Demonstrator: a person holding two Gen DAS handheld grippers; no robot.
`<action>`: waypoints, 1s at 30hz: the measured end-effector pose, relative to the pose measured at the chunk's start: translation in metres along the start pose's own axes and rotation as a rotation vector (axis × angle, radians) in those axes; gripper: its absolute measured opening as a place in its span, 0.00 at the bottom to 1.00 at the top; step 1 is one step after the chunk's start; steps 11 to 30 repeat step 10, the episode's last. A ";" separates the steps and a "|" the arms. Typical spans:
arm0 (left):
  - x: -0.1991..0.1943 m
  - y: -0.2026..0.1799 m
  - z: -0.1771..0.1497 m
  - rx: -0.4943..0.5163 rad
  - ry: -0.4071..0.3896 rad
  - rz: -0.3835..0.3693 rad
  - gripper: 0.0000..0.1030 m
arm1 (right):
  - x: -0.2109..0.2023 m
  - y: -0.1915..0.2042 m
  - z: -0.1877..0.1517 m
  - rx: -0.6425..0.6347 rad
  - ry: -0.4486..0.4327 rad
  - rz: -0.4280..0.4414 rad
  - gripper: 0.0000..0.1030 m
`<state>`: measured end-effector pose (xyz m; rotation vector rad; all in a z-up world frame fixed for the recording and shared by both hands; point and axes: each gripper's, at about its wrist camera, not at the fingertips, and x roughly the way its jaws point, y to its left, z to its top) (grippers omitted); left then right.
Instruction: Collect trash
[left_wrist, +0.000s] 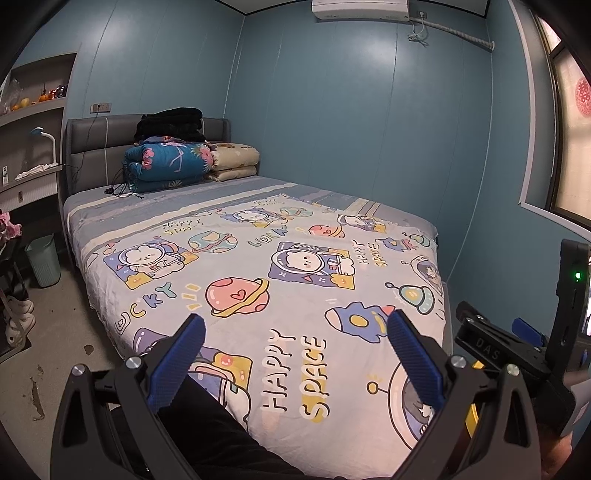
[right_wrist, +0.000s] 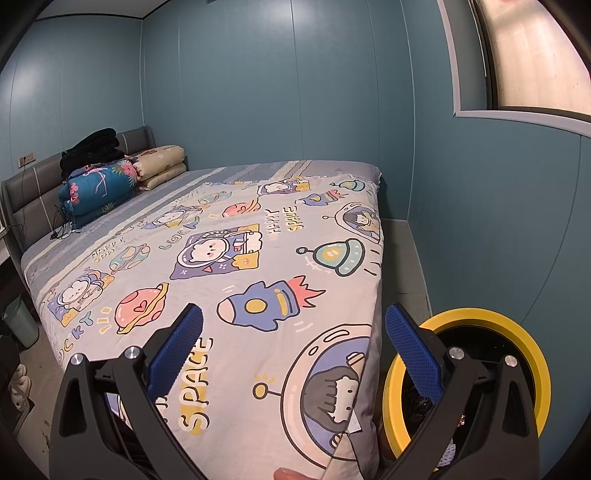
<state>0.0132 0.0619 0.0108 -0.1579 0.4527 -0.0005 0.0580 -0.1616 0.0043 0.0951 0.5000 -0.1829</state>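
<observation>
Left gripper (left_wrist: 295, 347): jaws spread wide apart, nothing between them, hanging over the foot of the bed in the lower middle of the left wrist view.
Right gripper (right_wrist: 293, 345): same deal, blue pads well apart and empty, lower middle of the right wrist view. It also peeks in at the right edge of the left view.
Bed: big bed with a pale cartoon space-print cover (left_wrist: 258, 280) fills the centre of both frames. Honestly can't spot any trash lying on it.
Trash bin: round bin with a yellow rim and black liner (right_wrist: 532, 354), lower right of the right wrist view, on the floor just beside the bed's corner. Something's inside, too dark to tell what.
Other bin: pale green ribbed plastic basket (left_wrist: 43, 260) on the floor, left edge.
Headboard end: folded blue floral quilt (left_wrist: 166, 162), upper left, with dark clothes on top.
Progress: looks like either the very start or the very end; no loose trash in sight, nothing held.
</observation>
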 end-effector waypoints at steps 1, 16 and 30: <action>0.000 0.000 0.000 -0.001 0.002 -0.003 0.92 | 0.000 0.000 0.000 0.001 0.000 -0.001 0.92; 0.001 -0.002 0.000 -0.002 0.009 -0.004 0.92 | 0.000 0.002 -0.001 0.001 0.005 0.000 0.92; 0.001 -0.002 0.000 -0.002 0.009 -0.004 0.92 | 0.000 0.002 -0.001 0.001 0.005 0.000 0.92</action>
